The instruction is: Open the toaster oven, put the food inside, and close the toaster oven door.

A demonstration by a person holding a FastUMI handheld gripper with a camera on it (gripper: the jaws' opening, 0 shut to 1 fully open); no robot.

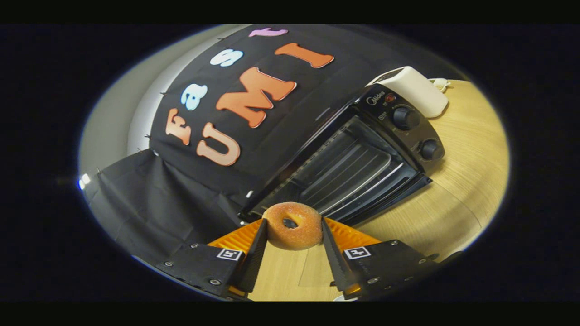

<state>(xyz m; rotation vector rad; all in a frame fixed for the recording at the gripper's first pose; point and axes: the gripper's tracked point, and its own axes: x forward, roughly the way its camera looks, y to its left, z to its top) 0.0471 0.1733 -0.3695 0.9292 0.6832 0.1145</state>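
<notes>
Gripper (293,228) clamped on a sugared doughnut (293,225), both fingers pressing its sides. The open toaster oven (349,163) lies directly ahead, cavity facing the doughnut.

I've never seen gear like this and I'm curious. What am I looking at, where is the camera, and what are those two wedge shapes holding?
This is a fisheye camera riding on a hand-held gripper, looking forward along its two fingers, the wedge shapes. A person carries it; there is no robot arm. The jaws are closed on a sugared doughnut, one finger pressing each side. Just beyond it stands a black toaster oven on a wooden table, its door already open so the wire rack inside shows. Two knobs sit on its front panel. A white appliance lies behind the oven; I cannot tell what it is.
</notes>
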